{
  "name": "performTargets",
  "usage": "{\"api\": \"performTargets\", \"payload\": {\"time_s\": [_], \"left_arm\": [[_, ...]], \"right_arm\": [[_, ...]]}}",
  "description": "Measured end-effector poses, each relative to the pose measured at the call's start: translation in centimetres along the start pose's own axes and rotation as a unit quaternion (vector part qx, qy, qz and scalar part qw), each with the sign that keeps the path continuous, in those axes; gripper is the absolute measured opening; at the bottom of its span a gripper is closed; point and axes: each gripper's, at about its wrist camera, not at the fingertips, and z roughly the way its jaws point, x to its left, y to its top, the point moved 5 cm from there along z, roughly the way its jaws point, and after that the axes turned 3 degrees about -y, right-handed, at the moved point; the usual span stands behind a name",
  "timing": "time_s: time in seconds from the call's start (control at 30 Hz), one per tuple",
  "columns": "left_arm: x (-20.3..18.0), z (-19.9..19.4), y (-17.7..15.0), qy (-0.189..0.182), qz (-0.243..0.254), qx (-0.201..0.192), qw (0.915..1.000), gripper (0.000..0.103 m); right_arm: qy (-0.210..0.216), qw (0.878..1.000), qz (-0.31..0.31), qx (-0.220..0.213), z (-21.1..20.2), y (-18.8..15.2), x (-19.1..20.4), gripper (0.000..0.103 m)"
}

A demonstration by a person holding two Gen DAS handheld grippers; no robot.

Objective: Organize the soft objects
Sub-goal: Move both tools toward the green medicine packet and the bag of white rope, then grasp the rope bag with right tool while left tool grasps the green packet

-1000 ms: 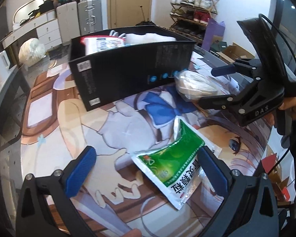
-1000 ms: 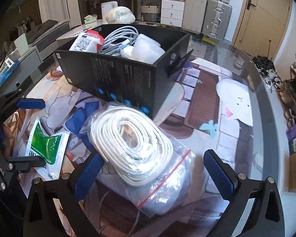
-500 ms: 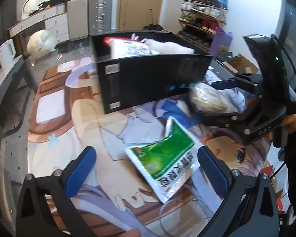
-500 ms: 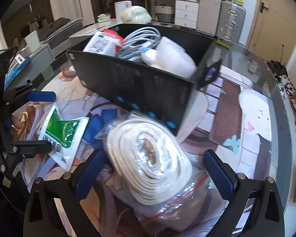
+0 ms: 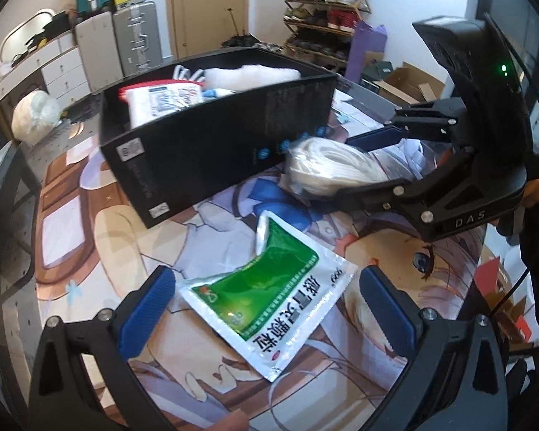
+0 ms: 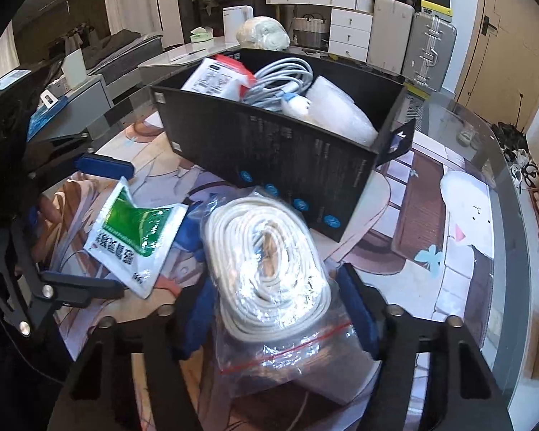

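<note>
right gripper [image 6: 276, 309] closing, pads on bagged white cord coil [image 6: 266, 251] | black box [image 6: 269, 151] just beyond | left gripper [image 5: 266, 309] spread around green sachet [image 5: 269, 294], untouched

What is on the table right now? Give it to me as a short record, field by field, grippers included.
surface: table with printed mat
container: black box, holding a red-and-white packet, a grey cable and a white bag
left gripper: open, green sachet lying flat between its fingers
right gripper: jaws closing on the bagged white cord
cord position: beside the box, not in it
</note>
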Motion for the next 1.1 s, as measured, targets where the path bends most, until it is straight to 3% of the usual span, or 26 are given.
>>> {"api": "performTargets", "payload": {"time_s": [0.1, 0.27, 0.5, 0.7, 0.87, 0.93, 1.1], "left_arm": [[-0.4, 0.4, -0.1, -0.017, 0.008, 0.016, 0.9997, 0.103], [-1.0, 0.8, 0.1, -0.006, 0.037, 0.029, 0.9989, 0.101], [-1.8, 0.3, 0.2, -0.019, 0.063, 0.018, 0.9976, 0.079], [-2.0, -0.1, -0.2, -0.022, 0.065, 0.016, 0.9975, 0.072], [-1.9, -0.6, -0.2, -0.006, 0.059, 0.014, 0.9982, 0.076], [-1.7, -0.7, 0.1, 0.017, 0.059, 0.003, 0.9981, 0.090], [-2.1, 0.4, 1.1, 0.018, 0.084, 0.009, 0.9963, 0.091]], "right_arm": [[-0.002, 1.000, 0.005, -0.004, -0.4, -0.4, 0.4, 0.058], [-0.008, 1.000, 0.019, -0.006, -1.2, -1.5, 0.6, 0.057], [-0.011, 0.999, 0.030, -0.005, -2.3, -2.9, 0.4, 0.057], [-0.010, 0.999, 0.032, -0.005, -2.4, -3.1, 0.2, 0.057], [-0.010, 0.999, 0.034, -0.006, -2.4, -3.0, 0.2, 0.057], [-0.009, 0.999, 0.035, -0.006, -2.5, -3.0, 0.2, 0.057], [-0.008, 0.999, 0.034, -0.006, -2.5, -3.1, 0.2, 0.057]]}}
